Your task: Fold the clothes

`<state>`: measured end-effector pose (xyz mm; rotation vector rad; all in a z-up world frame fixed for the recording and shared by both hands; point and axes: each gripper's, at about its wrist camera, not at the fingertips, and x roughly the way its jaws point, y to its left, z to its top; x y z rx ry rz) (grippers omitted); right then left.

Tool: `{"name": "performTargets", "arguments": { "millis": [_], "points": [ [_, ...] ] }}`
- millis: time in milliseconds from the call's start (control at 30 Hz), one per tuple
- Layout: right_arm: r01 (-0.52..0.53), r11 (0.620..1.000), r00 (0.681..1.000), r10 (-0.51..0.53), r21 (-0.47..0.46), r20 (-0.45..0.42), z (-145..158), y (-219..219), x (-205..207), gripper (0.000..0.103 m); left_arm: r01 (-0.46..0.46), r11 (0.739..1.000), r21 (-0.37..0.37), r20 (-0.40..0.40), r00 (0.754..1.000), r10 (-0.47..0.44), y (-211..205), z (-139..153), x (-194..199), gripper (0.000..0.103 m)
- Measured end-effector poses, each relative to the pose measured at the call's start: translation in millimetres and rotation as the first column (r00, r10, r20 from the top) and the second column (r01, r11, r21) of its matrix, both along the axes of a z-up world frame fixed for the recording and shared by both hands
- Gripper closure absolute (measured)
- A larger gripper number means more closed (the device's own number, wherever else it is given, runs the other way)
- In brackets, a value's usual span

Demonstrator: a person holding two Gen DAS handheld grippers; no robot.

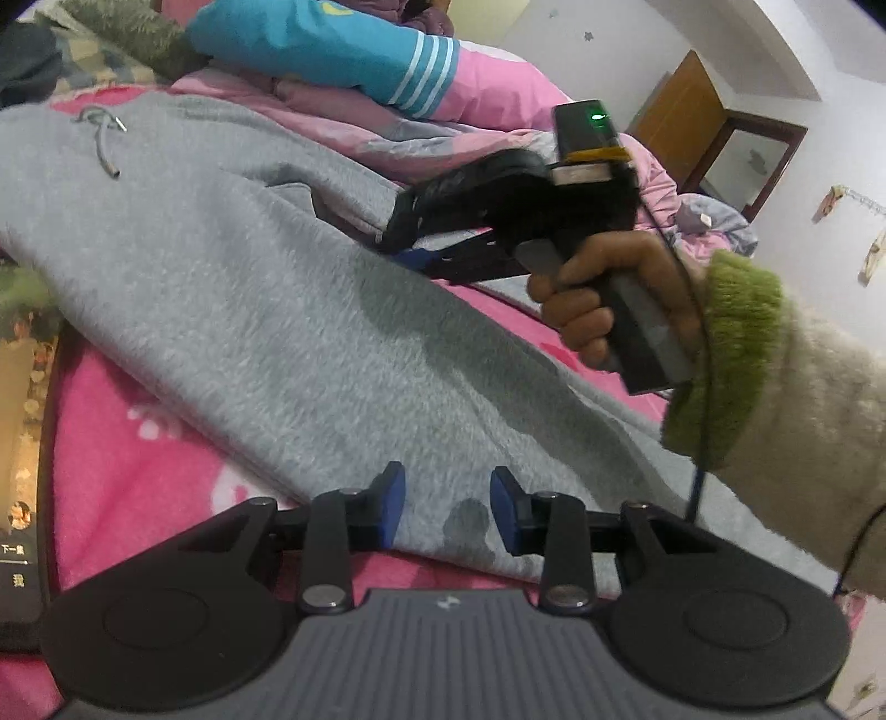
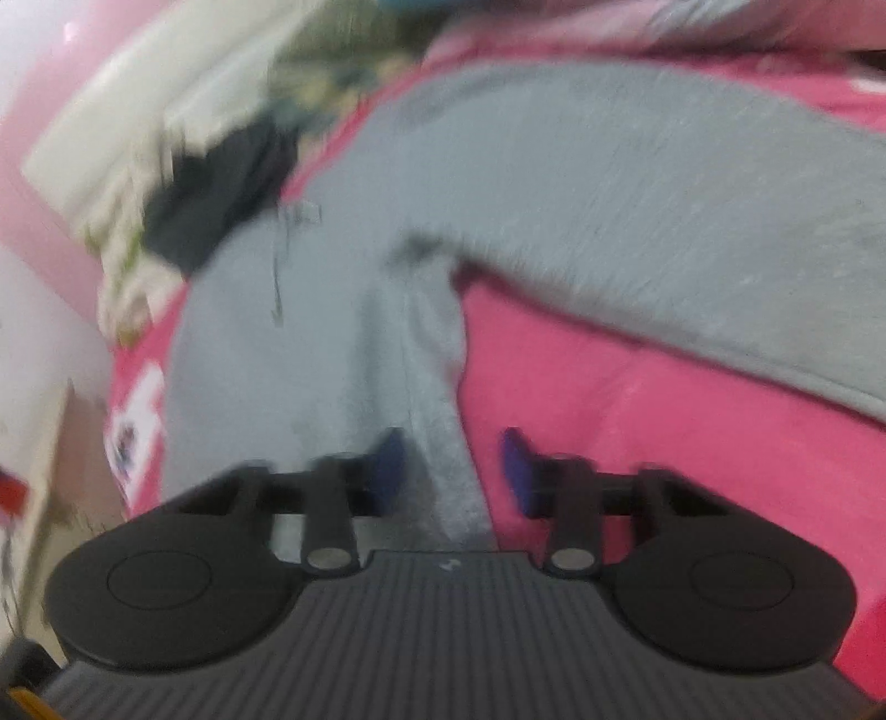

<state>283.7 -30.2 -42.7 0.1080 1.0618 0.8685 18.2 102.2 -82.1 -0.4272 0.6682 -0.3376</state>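
Note:
Grey fleece trousers (image 1: 277, 288) with a drawstring (image 1: 102, 138) lie spread on a pink blanket (image 1: 138, 443). My left gripper (image 1: 447, 501) hovers over the lower edge of one leg, its blue pads apart, with cloth below them but nothing pinched. A hand (image 1: 598, 288) in a green-cuffed sleeve holds my right gripper (image 1: 412, 252) low over the trousers where the legs part. The right wrist view is blurred. There the right gripper (image 2: 451, 471) stands open, with a narrow fold of the grey trousers (image 2: 609, 194) between its pads and pink blanket (image 2: 609, 415) showing beside it.
A blue and pink jacket (image 1: 332, 44) lies on a heap of pink bedding at the back. A wooden cabinet (image 1: 686, 116) stands by the far wall. A lit screen (image 1: 22, 387) sits at the left edge. A dark garment (image 2: 221, 188) lies beyond the waistband.

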Motion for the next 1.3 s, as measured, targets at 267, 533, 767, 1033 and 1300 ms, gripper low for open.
{"name": "performTargets", "arguments": {
  "millis": [267, 533, 767, 1033, 1300],
  "points": [
    [-0.095, 0.979, 0.921, 0.156, -0.182, 0.358, 51, 25, -17, 0.102, 0.017, 1.000, -0.001, 0.010, 1.000, -0.017, 1, -1, -1, 0.070],
    [0.008, 0.946, 0.888, 0.141, -0.323, 0.437, 11, 25, -3, 0.094, 0.037, 0.998, 0.042, 0.015, 0.999, -0.037, -2, 2, -2, 0.070],
    [0.123, 0.989, 0.956, -0.097, -0.078, 0.277, 47, -98, -12, 0.069, 0.056, 0.997, 0.054, 0.025, 0.998, -0.058, -2, 2, -3, 0.070],
    [0.109, 0.986, 0.969, -0.076, -0.130, 0.235, 8, -149, -85, 0.065, 0.060, 0.992, 0.111, 0.003, 0.998, -0.061, -9, 9, -3, 0.070],
    [0.212, 0.942, 0.869, -0.059, -0.261, 0.491, -6, -145, -121, 0.103, 0.054, 0.975, 0.217, 0.001, 0.998, -0.056, -24, 12, 0, 0.070]
  ]
}}
